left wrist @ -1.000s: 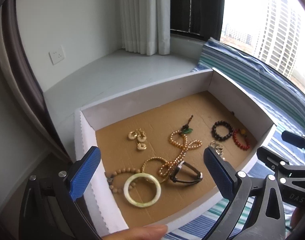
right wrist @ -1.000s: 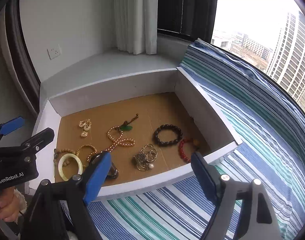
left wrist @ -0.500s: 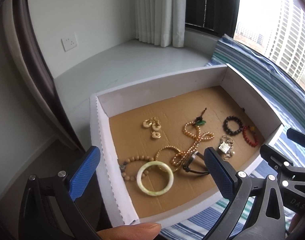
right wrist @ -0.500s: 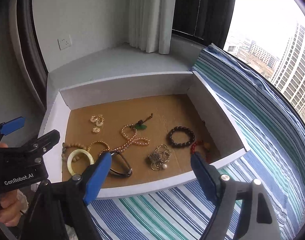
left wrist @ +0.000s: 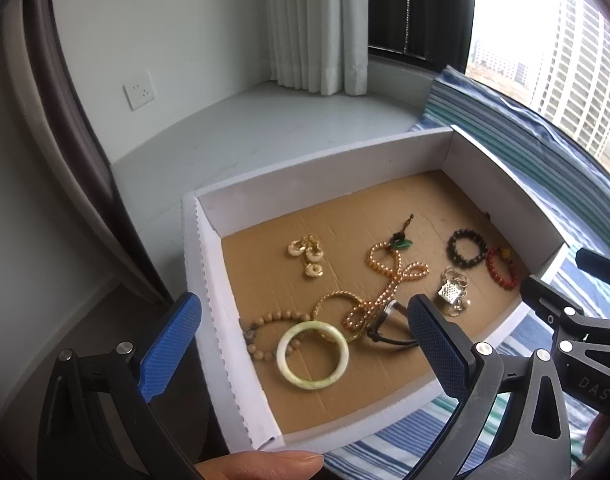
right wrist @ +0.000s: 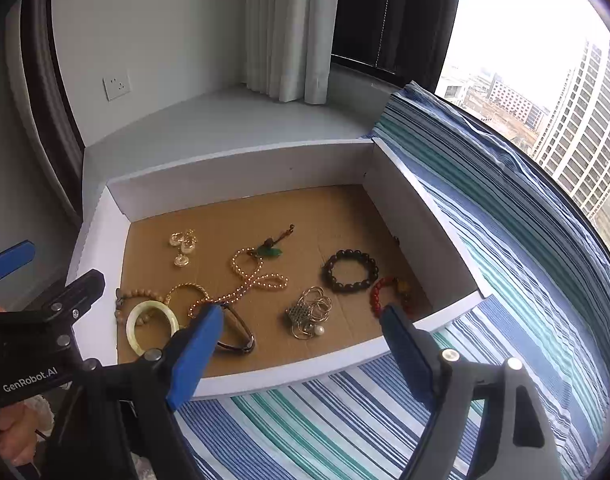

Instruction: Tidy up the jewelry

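Hovering at the bottom of the frame, both tongs, left tongs [left wrist: 301, 344] and right tongs [right wrist: 301, 344], gape apart, empty. Beyond them, centre frame, a white box [right wrist: 305, 372] on striped bedding [right wrist: 345, 428] holds the jewelry: jade bangle [left wrist: 313, 355], black bead bracelet [right wrist: 351, 271], gold bead necklace [left wrist: 389, 280].

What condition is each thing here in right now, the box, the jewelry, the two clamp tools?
Box: open, no lid.
Jade bangle: lying flat.
Gold bead necklace: looped, overlapping other pieces.
Dark bead bracelet: lying flat.
Left gripper: open, empty.
Right gripper: open, empty.

Daylight from right window [right wrist: 545, 80], overexposed, fisheye-warped edges
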